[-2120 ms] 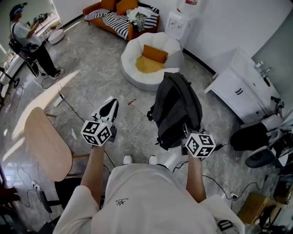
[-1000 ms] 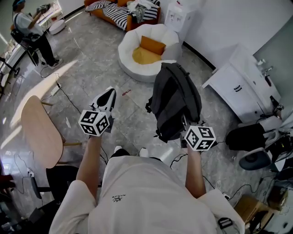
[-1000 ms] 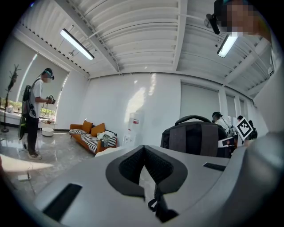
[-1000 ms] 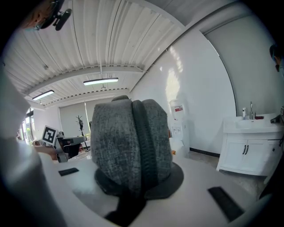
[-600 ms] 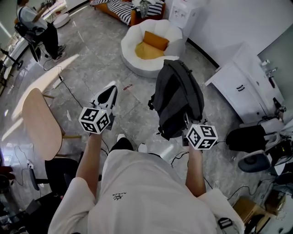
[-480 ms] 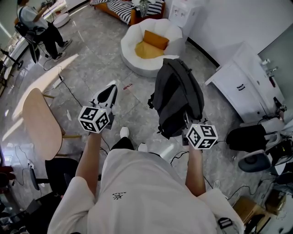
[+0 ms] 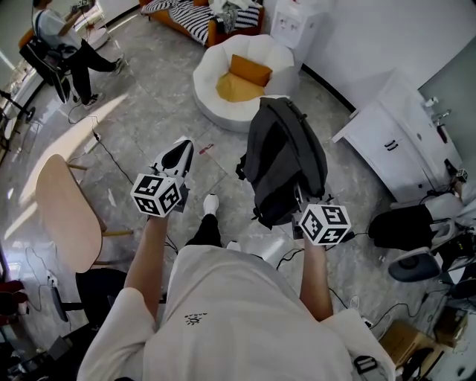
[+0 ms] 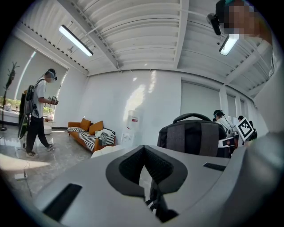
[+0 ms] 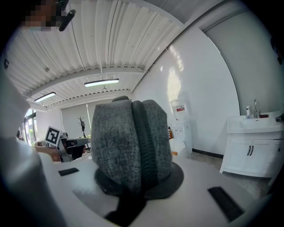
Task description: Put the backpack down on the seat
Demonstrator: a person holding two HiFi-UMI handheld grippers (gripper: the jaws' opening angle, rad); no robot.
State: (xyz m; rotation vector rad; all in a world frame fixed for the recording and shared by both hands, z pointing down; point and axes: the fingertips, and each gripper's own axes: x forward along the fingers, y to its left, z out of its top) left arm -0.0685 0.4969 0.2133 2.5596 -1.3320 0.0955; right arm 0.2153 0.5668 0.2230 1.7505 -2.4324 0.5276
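Observation:
A dark grey backpack [image 7: 286, 167] hangs upright above the floor, held from below by my right gripper [image 7: 299, 214]. In the right gripper view the backpack's grey fabric [image 9: 131, 142] fills the space between the jaws of the right gripper [image 9: 133, 188], which is shut on it. My left gripper [image 7: 181, 149] hovers to the backpack's left with its tips together and nothing in it. From the left gripper [image 8: 146, 173] the backpack [image 8: 193, 137] shows at the right. The white round seat [image 7: 212, 97] with an orange cushion [image 7: 248, 71] lies on the floor ahead, beyond the backpack.
A pale wooden chair [image 7: 67, 212] stands at the left. A white sink cabinet [image 7: 394, 149] is at the right, with a black bag [image 7: 401, 227] and cables on the floor below it. Behind the seat are an orange sofa [image 7: 190, 22] and a water dispenser [image 7: 290, 22]. Another person [image 7: 63, 48] stands far left.
The holder has stepped forward, one shoe now ahead on the floor. The backpack stays gripped in the right gripper. The distant person has shifted stance.

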